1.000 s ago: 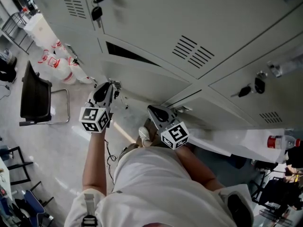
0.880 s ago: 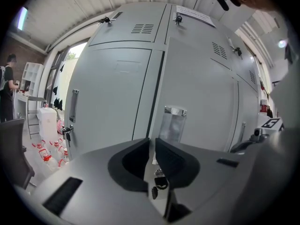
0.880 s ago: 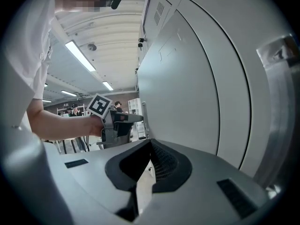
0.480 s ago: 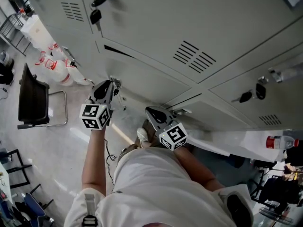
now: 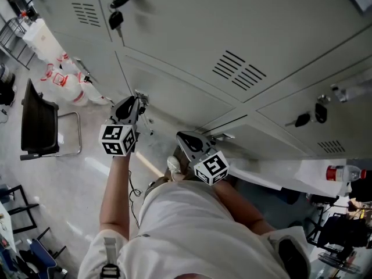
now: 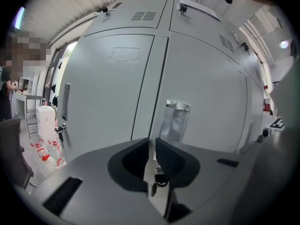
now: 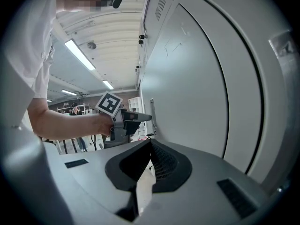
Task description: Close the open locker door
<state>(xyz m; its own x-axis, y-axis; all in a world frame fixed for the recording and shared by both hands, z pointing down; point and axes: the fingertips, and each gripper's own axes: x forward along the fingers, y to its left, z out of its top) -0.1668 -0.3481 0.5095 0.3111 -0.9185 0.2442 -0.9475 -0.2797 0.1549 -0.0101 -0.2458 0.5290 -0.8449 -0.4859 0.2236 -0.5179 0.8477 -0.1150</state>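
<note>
Finishing off the closing, by the look of it: the locker door (image 5: 174, 95), lower tier, lies level with its neighbours in the head view, with no dark gap along its top or side edge. Left gripper (image 5: 138, 100): at the door's lock edge, pointed straight at the panel. Its jaws form a narrow slit and are opening. The door's key (image 6: 157, 179), with a second key dangling from it, shows in the slit, and the pads are not seen to pinch it. Right gripper (image 5: 181, 136): lower and to the right, near the next door, jaws together on nothing. Next move, as judged: clear the key and draw the left gripper straight back. A light press on the panel would confirm the latch, which no view shows. Also present: a clear label holder (image 6: 177, 121) on the door face above the key; a vented upper door (image 5: 232, 39) with its own keys (image 5: 118, 17); a black chair (image 5: 40, 121) and packs of water bottles (image 5: 64, 74) on the floor to the left; a single bottle (image 5: 343, 173) on a white surface to the right. Obstructions: none seen between door and frame, though the dangling key could catch a jaw on withdrawal.
</note>
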